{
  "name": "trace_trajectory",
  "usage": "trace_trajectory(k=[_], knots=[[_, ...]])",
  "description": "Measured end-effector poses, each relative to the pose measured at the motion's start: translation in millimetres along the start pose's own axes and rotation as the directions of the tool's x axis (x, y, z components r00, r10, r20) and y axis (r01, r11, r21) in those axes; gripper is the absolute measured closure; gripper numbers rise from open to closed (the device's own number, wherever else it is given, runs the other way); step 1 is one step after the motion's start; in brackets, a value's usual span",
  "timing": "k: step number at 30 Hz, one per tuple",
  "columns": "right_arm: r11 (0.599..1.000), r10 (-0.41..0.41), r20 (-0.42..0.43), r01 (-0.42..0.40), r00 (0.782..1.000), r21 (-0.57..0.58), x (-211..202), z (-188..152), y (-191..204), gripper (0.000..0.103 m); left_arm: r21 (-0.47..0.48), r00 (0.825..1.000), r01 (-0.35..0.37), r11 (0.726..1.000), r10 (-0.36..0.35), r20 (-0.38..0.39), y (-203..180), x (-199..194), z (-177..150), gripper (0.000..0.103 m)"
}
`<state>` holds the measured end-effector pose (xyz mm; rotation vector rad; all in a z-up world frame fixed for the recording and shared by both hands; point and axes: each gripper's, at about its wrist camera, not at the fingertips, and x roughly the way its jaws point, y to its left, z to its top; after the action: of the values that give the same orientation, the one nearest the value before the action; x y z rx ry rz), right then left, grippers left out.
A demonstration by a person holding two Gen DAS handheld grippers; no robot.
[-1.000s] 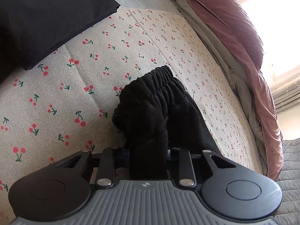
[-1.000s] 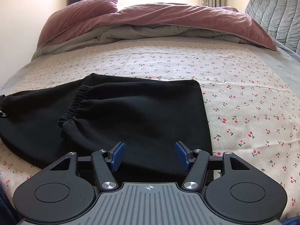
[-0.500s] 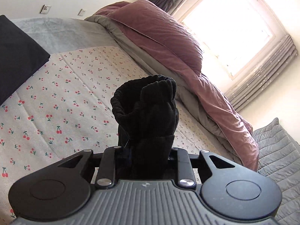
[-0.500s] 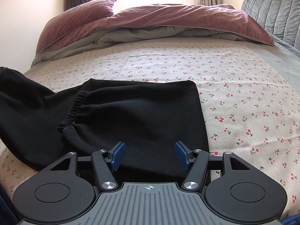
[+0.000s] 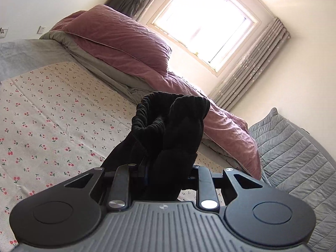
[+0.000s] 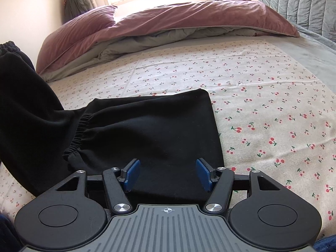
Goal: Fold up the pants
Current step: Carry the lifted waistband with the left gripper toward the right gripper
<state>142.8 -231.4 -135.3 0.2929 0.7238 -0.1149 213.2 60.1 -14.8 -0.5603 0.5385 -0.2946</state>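
A: Left tool (image 5: pixel 168 174) status?
B: Clamped on a bunched, elastic-edged end of the black pants (image 6: pixel 147 130); that end is held up off the bed (image 6: pixel 262 88).

A: Right tool (image 6: pixel 168 173)?
B: Blue pads (image 6: pixel 132 174) are seen spread apart, nothing gripped; it is poised just over the near edge of the pants.

A: Rest of the garment?
B: Laid flat on the cherry-print sheet, a pink duvet (image 6: pixel 168 23) heaped beyond.
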Motion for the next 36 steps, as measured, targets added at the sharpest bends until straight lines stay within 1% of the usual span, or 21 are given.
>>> trace_trajectory(k=[5,9,11,14,17,19,20,21,22,23,25,26,28,30,31,33,34,35,36], knots=[[1.000,0.010,0.008,-0.010,1.000,0.027,-3,2,-6,0.044,0.075,0.999,0.034,0.997,-0.034,0.001,-24,8,-9,0.093],[0.998,0.020,0.007,-0.020,1.000,0.063,-5,4,-14,0.044,0.150,0.998,0.066,0.987,-0.066,-0.008,-51,16,-17,0.093],[0.995,0.028,0.006,-0.029,1.000,0.090,-6,5,-19,0.044,0.217,0.996,0.085,0.973,-0.084,-0.012,-69,23,-25,0.093],[0.987,0.046,0.003,-0.046,0.999,0.156,-6,6,-32,0.044,0.326,0.993,0.120,0.938,-0.118,-0.025,-99,35,-42,0.093],[0.973,0.027,0.003,-0.027,1.000,0.231,-6,8,-48,0.044,0.436,0.985,0.170,0.884,-0.159,-0.062,-130,57,-66,0.093],[0.963,0.000,0.006,-0.002,1.000,0.271,-8,9,-60,0.044,0.503,0.981,0.196,0.842,-0.171,-0.095,-147,70,-88,0.093],[0.957,-0.013,0.009,0.010,1.000,0.289,-9,10,-66,0.044,0.522,0.978,0.207,0.827,-0.175,-0.111,-152,75,-97,0.093],[0.950,-0.025,0.015,0.019,1.000,0.312,-11,11,-72,0.044,0.551,0.975,0.223,0.805,-0.177,-0.136,-156,82,-112,0.093],[0.937,-0.025,0.023,0.015,0.999,0.349,-13,12,-80,0.044,0.578,0.973,0.230,0.783,-0.172,-0.153,-159,88,-125,0.093],[0.919,-0.009,0.032,-0.004,0.999,0.394,-15,12,-89,0.044,0.598,0.972,0.234,0.766,-0.165,-0.169,-160,93,-136,0.093],[0.873,0.042,0.040,-0.056,0.998,0.484,-14,12,-107,0.043,0.659,0.971,0.233,0.715,-0.128,-0.204,-160,104,-160,0.093],[0.842,0.065,0.042,-0.077,0.997,0.533,-13,11,-116,0.043,0.707,0.973,0.217,0.673,-0.094,-0.209,-158,108,-174,0.093],[0.771,0.112,0.049,-0.118,0.992,0.626,-10,8,-134,0.042,0.775,0.974,0.209,0.596,-0.056,-0.220,-156,113,-196,0.093],[0.699,0.154,0.062,-0.153,0.986,0.698,-7,5,-148,0.038,0.815,0.973,0.212,0.540,-0.040,-0.227,-154,116,-210,0.092],[0.676,0.171,0.064,-0.165,0.983,0.718,-4,4,-152,0.038,0.825,0.972,0.215,0.523,-0.033,-0.232,-154,117,-216,0.091],[0.656,0.189,0.064,-0.175,0.980,0.734,-2,3,-155,0.038,0.842,0.968,0.225,0.489,-0.017,-0.249,-157,118,-225,0.087],[0.656,0.191,0.062,-0.174,0.980,0.734,-1,3,-155,0.038,0.849,0.966,0.231,0.476,-0.012,-0.257,-159,117,-228,0.085],[0.658,0.184,0.058,-0.167,0.981,0.734,-1,4,-155,0.038,0.852,0.964,0.239,0.465,-0.010,-0.266,-161,115,-231,0.080],[0.659,0.177,0.055,-0.159,0.983,0.735,-1,4,-155,0.038,0.847,0.959,0.256,0.466,-0.012,-0.283,-162,116,-232,0.074]])
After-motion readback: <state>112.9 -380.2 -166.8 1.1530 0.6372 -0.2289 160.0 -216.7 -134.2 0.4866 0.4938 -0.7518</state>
